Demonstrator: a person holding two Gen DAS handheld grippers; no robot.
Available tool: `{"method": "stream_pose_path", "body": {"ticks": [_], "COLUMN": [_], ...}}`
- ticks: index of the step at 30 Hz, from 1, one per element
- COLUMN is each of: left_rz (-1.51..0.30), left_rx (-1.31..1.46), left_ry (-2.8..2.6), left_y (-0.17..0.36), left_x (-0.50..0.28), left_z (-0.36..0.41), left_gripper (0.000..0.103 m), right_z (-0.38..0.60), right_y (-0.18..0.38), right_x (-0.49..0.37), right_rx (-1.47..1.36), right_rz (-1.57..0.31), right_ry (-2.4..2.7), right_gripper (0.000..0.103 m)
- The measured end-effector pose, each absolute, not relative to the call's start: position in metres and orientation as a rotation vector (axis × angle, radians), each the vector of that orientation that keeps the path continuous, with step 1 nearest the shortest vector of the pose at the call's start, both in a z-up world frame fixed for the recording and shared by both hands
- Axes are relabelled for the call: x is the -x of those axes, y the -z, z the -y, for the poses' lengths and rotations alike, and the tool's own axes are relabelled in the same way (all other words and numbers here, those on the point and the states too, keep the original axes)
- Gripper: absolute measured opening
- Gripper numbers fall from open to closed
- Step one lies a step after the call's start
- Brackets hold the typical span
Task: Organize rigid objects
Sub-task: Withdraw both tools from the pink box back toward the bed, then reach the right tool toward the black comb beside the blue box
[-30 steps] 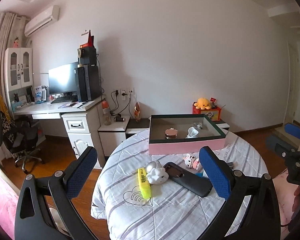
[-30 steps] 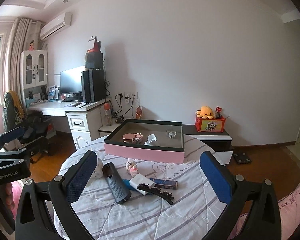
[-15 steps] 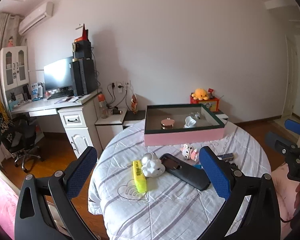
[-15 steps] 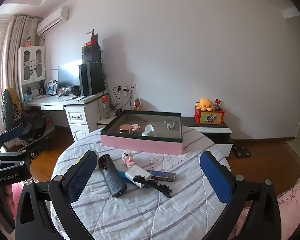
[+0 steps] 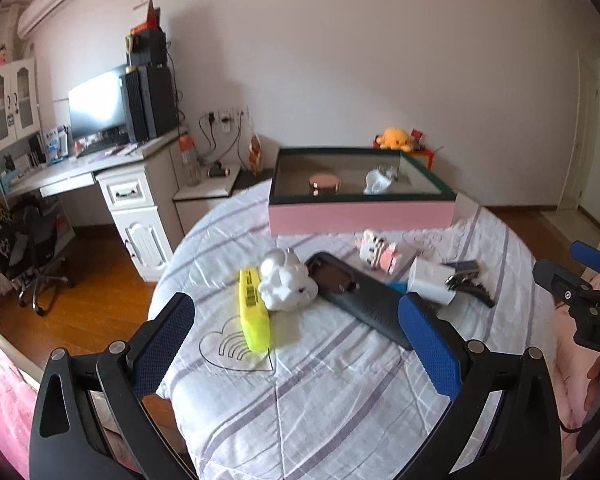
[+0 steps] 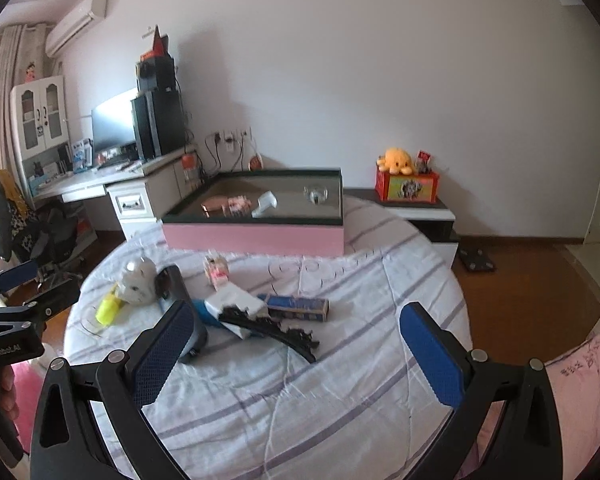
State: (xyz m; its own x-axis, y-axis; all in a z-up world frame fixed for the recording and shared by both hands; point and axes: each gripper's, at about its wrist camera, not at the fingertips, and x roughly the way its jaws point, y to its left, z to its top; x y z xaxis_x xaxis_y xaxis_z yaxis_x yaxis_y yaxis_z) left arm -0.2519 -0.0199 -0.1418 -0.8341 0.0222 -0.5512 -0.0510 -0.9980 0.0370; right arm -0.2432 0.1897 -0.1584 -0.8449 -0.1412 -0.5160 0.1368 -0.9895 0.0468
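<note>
Both grippers, left gripper [image 5: 296, 338] and right gripper [image 6: 294, 346], hover above the table [image 6: 340, 380] with jaws spread wide, holding nothing. Beyond them lie a yellow block [image 5: 253, 310], white figurine [image 5: 286, 282] and black case [image 5: 360, 300]. The pink box [image 5: 360, 216] holds a round compact [image 5: 324, 183] and a white piece [image 5: 376, 182].

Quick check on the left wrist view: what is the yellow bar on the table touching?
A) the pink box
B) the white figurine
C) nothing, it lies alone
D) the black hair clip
B: the yellow bar lies flat on the striped cloth with the white figurine pressed against its right side, well short of the pink box and the black hair clip.
</note>
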Motion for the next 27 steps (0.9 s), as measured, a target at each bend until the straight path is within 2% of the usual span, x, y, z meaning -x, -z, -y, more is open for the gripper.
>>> {"method": "stream_pose_path", "body": {"ticks": [20, 22, 24, 27], "left_rz": [-0.082, -0.079, -0.075, -0.071], "left_rx": [1.066, 1.076, 1.085, 1.100], "left_ry": [-2.967, -2.968, -2.966, -2.964], "left_y": [0.178, 0.180, 0.182, 0.186], "left_x": [0.285, 0.287, 0.290, 0.294], "left_z": [0.040, 0.042, 0.044, 0.044], "left_gripper": [0.103, 0.103, 0.103, 0.103], "right_z": [-0.183, -0.184, -0.182, -0.174], "right_y": [0.228, 0.228, 0.228, 0.232], "right_x": [0.309, 0.312, 0.314, 0.319], "right_rx": [-1.110, -1.112, -1.118, -1.154], "right_rz": [-0.036, -0.023, -0.045, -0.108], "right_ry": [2.761, 2.757, 2.734, 2.701], "right_gripper": [0.102, 0.093, 0.070, 0.054]}}
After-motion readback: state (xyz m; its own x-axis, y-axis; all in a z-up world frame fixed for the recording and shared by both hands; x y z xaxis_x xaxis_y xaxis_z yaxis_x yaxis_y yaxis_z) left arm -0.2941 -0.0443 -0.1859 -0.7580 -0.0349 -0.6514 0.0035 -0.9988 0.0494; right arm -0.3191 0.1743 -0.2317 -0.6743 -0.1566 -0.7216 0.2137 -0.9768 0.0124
